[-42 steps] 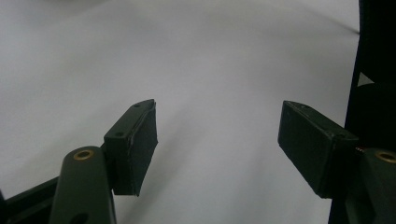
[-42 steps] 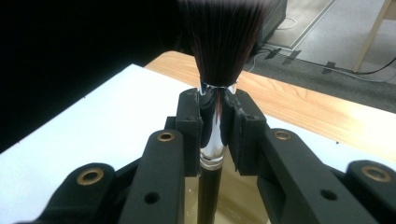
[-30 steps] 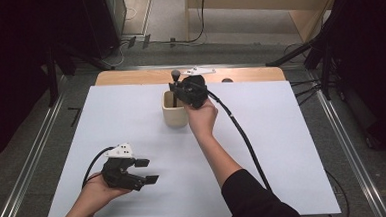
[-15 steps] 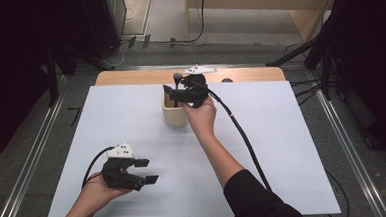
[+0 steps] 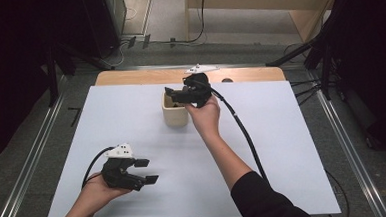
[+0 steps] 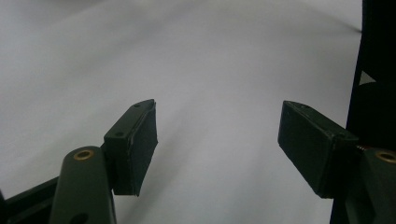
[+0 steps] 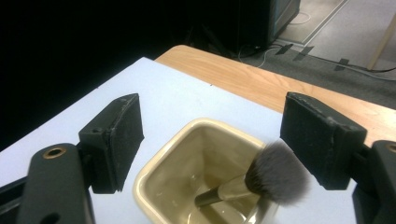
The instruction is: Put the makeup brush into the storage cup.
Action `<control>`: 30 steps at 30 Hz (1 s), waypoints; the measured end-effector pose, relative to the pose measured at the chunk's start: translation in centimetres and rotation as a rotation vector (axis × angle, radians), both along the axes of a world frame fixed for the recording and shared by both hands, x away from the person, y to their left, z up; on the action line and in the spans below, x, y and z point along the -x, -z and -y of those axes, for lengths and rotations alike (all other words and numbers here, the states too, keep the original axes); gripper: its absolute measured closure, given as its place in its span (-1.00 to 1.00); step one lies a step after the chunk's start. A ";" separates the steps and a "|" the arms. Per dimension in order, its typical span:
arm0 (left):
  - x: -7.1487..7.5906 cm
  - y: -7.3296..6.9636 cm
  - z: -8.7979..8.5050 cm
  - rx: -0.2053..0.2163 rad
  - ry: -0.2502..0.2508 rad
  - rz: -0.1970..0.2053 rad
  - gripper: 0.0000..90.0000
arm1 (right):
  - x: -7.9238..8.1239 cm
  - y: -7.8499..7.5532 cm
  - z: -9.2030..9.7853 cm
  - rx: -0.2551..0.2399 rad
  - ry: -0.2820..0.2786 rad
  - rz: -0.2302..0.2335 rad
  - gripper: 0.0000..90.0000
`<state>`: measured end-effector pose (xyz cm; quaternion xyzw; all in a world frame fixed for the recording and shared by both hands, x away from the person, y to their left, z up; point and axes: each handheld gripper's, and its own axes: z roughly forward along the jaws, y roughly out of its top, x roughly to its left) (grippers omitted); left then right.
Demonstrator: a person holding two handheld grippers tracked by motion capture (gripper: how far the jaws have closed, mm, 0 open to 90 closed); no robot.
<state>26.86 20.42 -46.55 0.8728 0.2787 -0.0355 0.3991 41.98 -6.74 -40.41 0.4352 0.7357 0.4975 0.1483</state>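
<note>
From the high view, I see my right gripper (image 5: pixel 176 95) right above the cup (image 5: pixel 175 113), jaws just opened. My left gripper (image 5: pixel 145 171) is near me, jaws apart, empty. In the right gripper view, the brush (image 7: pixel 273 178) leans inside the cup (image 7: pixel 163 182), below the jaws.

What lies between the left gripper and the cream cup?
Only bare white table lies between the left gripper and the cream cup, as the high view shows.

no legible text, no labels, no brands, no numbers
</note>
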 end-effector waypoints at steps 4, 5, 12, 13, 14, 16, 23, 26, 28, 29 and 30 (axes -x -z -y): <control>0.0 0.0 0.0 -0.002 -0.001 0.001 -0.36 | 0.4 -0.2 -0.1 0.023 -0.008 -0.007 -0.47; 0.0 0.0 0.0 -0.001 -0.001 0.001 -0.36 | 0.5 -0.2 0.0 0.023 -0.011 -0.007 -0.47; 0.0 0.0 0.0 -0.005 0.000 0.001 -0.36 | 1.4 -0.7 0.3 0.022 -0.039 -0.020 -0.46; 0.0 0.0 0.0 -0.006 0.000 0.001 -0.36 | 1.5 -0.7 0.4 0.024 -0.043 -0.021 -0.46; 0.0 0.0 0.0 -0.007 0.000 0.002 -0.36 | 1.6 -0.8 0.5 0.027 -0.044 -0.019 -0.46; 0.0 0.0 0.0 -0.007 -0.001 0.001 -0.36 | 1.9 -0.9 0.8 0.030 -0.046 -0.018 -0.45; 0.0 0.0 -0.1 -0.008 -0.004 0.002 -0.36 | 2.8 -0.6 1.7 0.029 -0.065 -0.030 -0.45; 0.0 0.0 -0.1 -0.008 -0.005 0.003 -0.36 | 3.2 -0.4 1.9 0.050 -0.070 -0.031 -0.45; 0.0 0.0 -0.1 -0.008 -0.004 0.002 -0.36 | 3.5 -0.4 2.1 0.048 -0.076 -0.036 -0.45; 0.0 0.1 -0.1 -0.010 -0.003 0.001 -0.36 | 3.6 -0.4 2.2 0.045 -0.082 -0.039 -0.46; 0.0 0.1 -0.1 -0.010 -0.004 0.002 -0.36 | 3.8 -0.3 2.4 0.041 -0.089 -0.046 -0.46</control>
